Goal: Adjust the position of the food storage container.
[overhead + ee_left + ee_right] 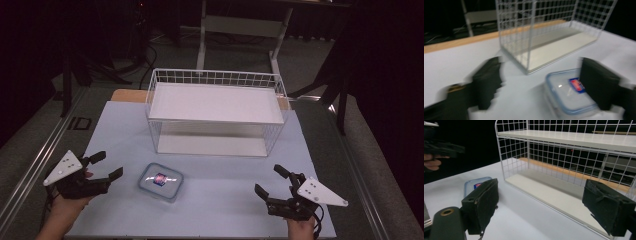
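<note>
The box (161, 181) is a small clear plastic container with rounded corners, a bluish rim and a red and blue label on its lid. It lies flat on the table (220, 200), in front of the shelf (215, 107) and nearer to the left side. The shelf is a white wire grid with two flat white boards, one on top and one at the bottom.

The left gripper (107, 166) has black jaws that stand open and hold nothing; it is just beside the box, on its left, and not touching it. The right gripper (272, 181) also has its jaws wide apart and empty, well apart from the box.

The table has a smooth pale blue-grey surface with a wooden edge at the back. The room around is dark, with a grey floor and white frame legs behind the shelf
</note>
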The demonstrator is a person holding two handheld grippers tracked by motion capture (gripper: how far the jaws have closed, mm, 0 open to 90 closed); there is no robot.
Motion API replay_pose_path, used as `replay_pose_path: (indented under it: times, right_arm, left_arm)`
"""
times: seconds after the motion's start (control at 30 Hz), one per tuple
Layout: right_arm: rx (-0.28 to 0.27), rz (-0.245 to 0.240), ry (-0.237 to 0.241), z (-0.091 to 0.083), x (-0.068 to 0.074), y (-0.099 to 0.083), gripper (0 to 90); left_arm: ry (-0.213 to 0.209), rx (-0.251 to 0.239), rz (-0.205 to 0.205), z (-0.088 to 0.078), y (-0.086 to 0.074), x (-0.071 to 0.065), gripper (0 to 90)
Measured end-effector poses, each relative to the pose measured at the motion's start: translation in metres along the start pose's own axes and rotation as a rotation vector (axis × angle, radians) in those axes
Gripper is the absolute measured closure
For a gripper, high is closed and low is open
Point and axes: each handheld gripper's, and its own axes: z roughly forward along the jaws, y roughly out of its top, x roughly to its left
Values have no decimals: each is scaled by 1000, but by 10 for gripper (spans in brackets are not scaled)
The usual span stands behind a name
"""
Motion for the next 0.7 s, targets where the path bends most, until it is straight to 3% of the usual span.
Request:
replay_pose_path:
  times: [0.1,0.13,0.17,0.23,0.43,0.53,0.7]
  right_arm:
    - [5,6,2,1,0,-1,138]
    - [8,8,5,1,0,-2,138]
    - [8,8,3,1,1,-2,138]
    - [7,11,7,1,1,-2,138]
    - [12,20,12,1,1,-3,138]
    - [12,22,12,1,1,-3,138]
    - [16,27,15,3,0,-4,138]
  left_arm:
    - [-5,36,-5,8,-4,2,477]
    - [-6,48,-2,12,-7,3,477]
    - [-19,71,-2,16,-10,4,612]
    - [-40,133,11,28,-18,6,695]
    - [-64,217,9,43,-31,7,900]
    - [-114,269,49,52,-38,-2,900]
    - [-162,317,48,60,-41,-11,900]
